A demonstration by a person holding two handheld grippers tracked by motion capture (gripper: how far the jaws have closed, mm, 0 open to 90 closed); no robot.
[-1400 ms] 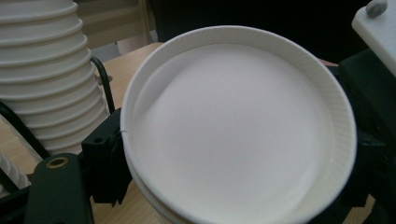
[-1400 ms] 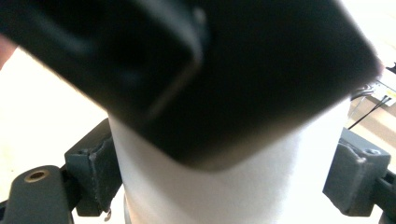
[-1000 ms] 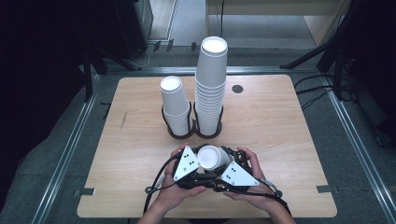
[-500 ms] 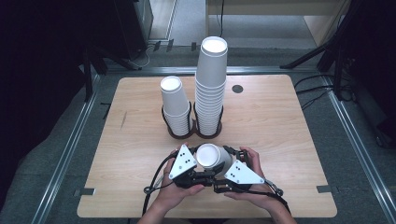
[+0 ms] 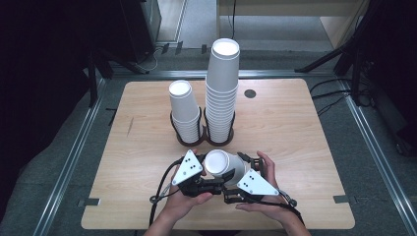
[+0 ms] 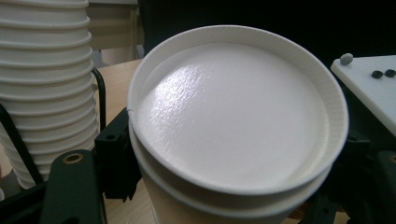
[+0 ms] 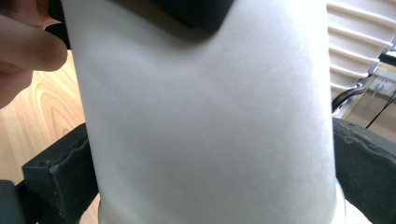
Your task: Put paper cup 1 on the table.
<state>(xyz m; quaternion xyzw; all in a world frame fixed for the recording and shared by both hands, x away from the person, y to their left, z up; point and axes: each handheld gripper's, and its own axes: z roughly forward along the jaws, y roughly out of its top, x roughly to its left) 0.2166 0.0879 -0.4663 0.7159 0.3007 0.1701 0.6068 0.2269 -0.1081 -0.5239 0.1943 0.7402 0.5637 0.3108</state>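
Two nested smooth white paper cups (image 5: 225, 165), round-based, clamped between left gripper (image 5: 205, 173) and right gripper (image 5: 239, 169).

Lab test cell: railed wooden table (image 5: 305, 128), floor cables (image 5: 339, 96).

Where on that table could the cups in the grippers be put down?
Bare wood lies left of the short stack out to the table edge, and right of the tall stack past the dark hole. The near middle is crowded: both grippers clamp the held cups.
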